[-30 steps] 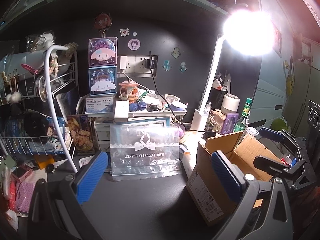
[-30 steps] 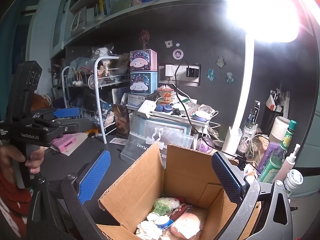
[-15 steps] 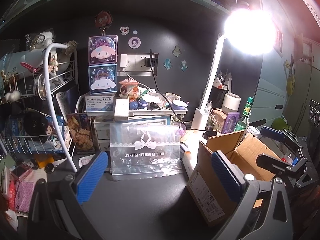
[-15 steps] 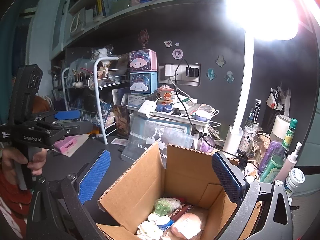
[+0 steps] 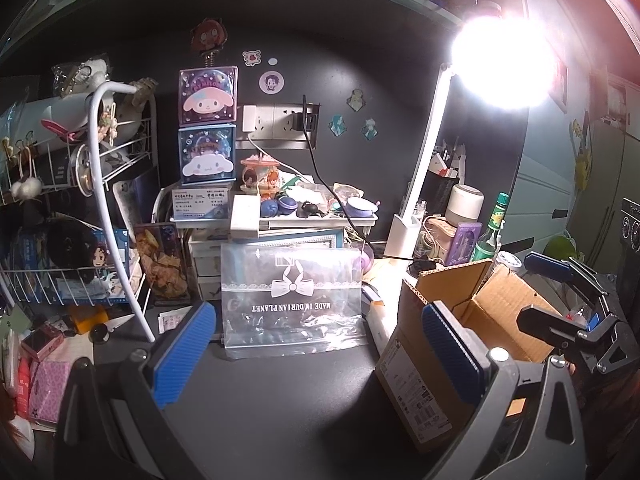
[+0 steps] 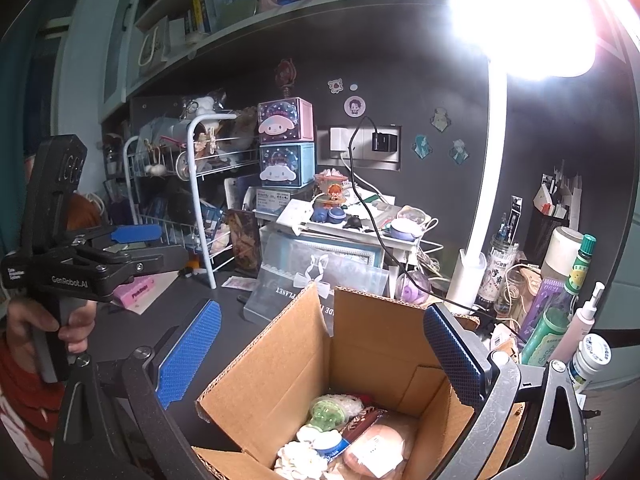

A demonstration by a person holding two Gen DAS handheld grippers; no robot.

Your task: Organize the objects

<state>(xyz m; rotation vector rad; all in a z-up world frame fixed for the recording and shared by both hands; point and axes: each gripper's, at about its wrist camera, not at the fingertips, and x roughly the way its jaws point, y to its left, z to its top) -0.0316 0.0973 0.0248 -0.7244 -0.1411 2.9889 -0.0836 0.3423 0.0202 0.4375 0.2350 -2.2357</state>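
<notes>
An open cardboard box stands on the dark desk, with several small items inside: a green toy, white fluffy bits and a pale pink pouch. My right gripper hovers open over the box with nothing between its fingers. In the left wrist view my left gripper is open and empty above the bare desk, left of the same box. A clear plastic bag with a white bow leans upright ahead of it. The left gripper also appears in the right wrist view, held by a hand.
A white wire rack full of trinkets stands at the left. Small drawers carry two character boxes and figurines. A bright desk lamp, bottles and a pen holder crowd the right. Pink packets lie at the near left.
Both grippers stay open and nearly still. The left wrist view has drifted slightly, and the left gripper seen from the right has shifted a little.
</notes>
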